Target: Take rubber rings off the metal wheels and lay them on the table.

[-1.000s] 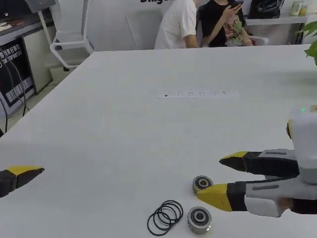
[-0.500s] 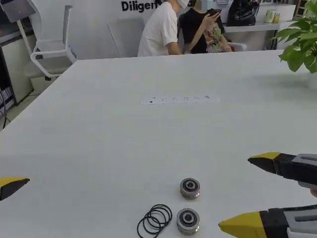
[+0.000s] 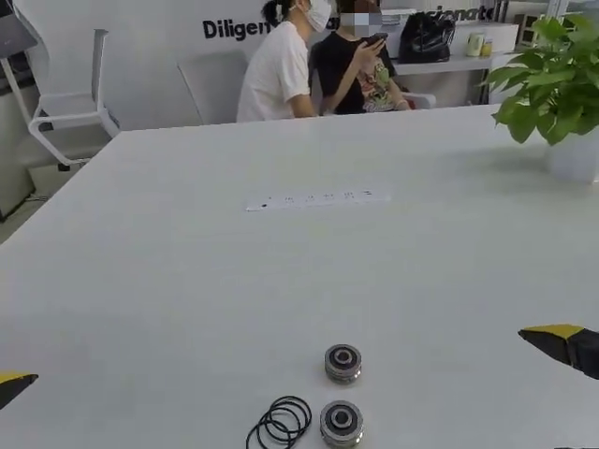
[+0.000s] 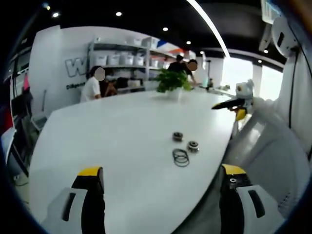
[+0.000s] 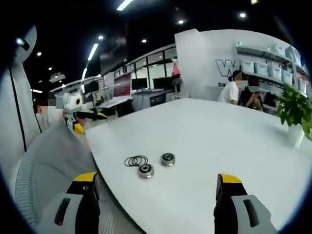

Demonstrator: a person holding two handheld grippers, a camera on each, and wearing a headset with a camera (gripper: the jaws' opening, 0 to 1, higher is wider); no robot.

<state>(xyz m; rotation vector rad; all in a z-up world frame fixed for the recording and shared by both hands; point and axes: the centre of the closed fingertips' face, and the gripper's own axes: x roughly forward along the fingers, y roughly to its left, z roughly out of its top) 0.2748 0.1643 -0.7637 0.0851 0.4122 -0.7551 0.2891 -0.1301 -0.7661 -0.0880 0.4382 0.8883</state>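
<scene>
Two small metal wheels lie flat on the white table (image 3: 187, 281), the far wheel (image 3: 343, 363) just behind the near wheel (image 3: 342, 423). Several thin black rubber rings (image 3: 279, 423) lie overlapped on the table, left of the near wheel. My left gripper (image 4: 161, 195) is open and empty, well back from the wheels (image 4: 177, 136) and rings (image 4: 180, 157); one of its yellow fingertips (image 3: 11, 382) shows at the lower left. My right gripper (image 5: 156, 195) is also open and empty, away from the wheels (image 5: 167, 158) and rings (image 5: 136, 160); one of its fingertips (image 3: 557, 337) shows at the lower right.
A potted green plant (image 3: 552, 89) stands at the table's far right. A flush socket strip (image 3: 318, 199) runs across the table's middle. Two people (image 3: 281, 70) sit at the far edge, and a white chair (image 3: 65, 94) stands at the back left.
My right gripper has drawn back to the right, away from the wheels it was beside. The left gripper has pulled back a little. Wheels and rings stay put; the view itself has shifted.
</scene>
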